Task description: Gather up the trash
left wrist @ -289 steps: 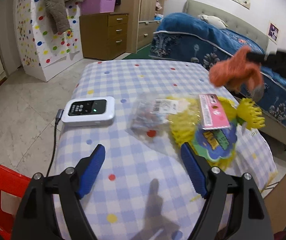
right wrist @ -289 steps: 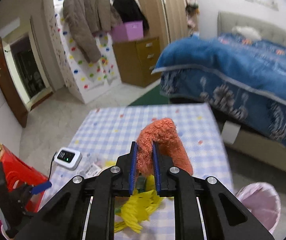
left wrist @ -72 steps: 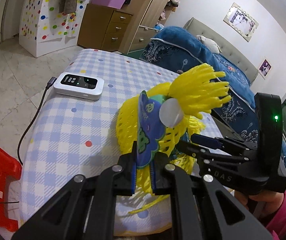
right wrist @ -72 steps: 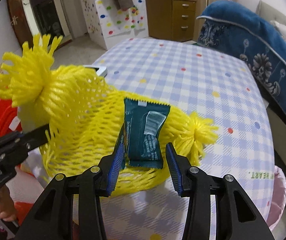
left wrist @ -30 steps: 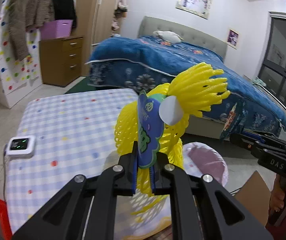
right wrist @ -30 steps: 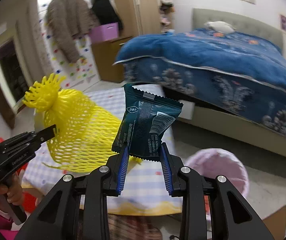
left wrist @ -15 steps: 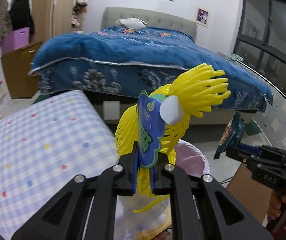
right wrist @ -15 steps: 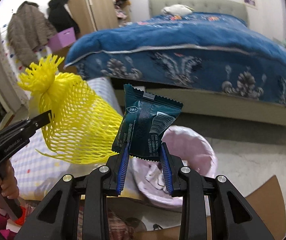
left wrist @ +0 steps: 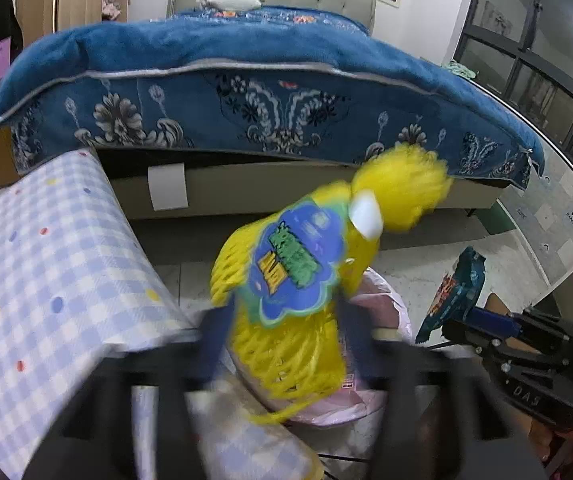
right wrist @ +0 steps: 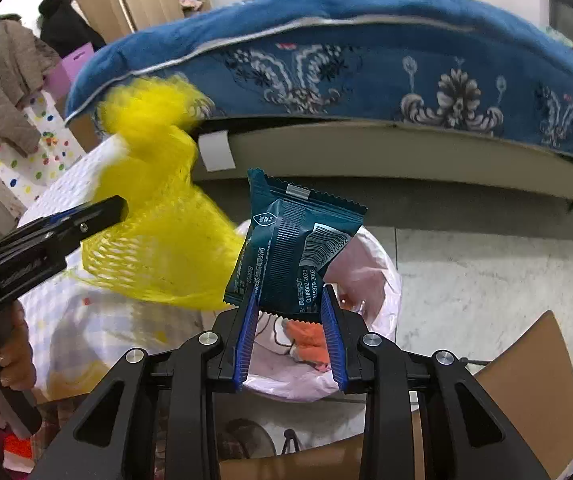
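the left tongs (left wrist: 282, 344) have just been opening, their blurred jaws now standing wide on either side of the yellow net bag (left wrist: 286, 320), which hangs loose between them with no pad pressing on it; a blue and green label (left wrist: 292, 274) shows on its front and its tufted end (left wrist: 402, 188) points up toward the bed (left wrist: 246, 92). the bag sits directly above the pink-lined bin (left wrist: 390, 308) on the floor, just beside the edge of the checked counter (left wrist: 46, 264). the right tongs (right wrist: 288, 332) are narrow, clamped on the bottom edge of a dark teal wrapper (right wrist: 290, 248) that stands upright over the same bin (right wrist: 362, 276); inside the bin an orange cloth (right wrist: 308, 338) lies on the liner. in the right wrist view the yellow net bag (right wrist: 158, 232) is blurred beside the wrapper, next to the left tongs (right wrist: 86, 216), with a hand (right wrist: 2, 356) on their handle. a brown cardboard flap (right wrist: 526, 380) stands beside the bin, and coats (right wrist: 6, 76) hang well behind.
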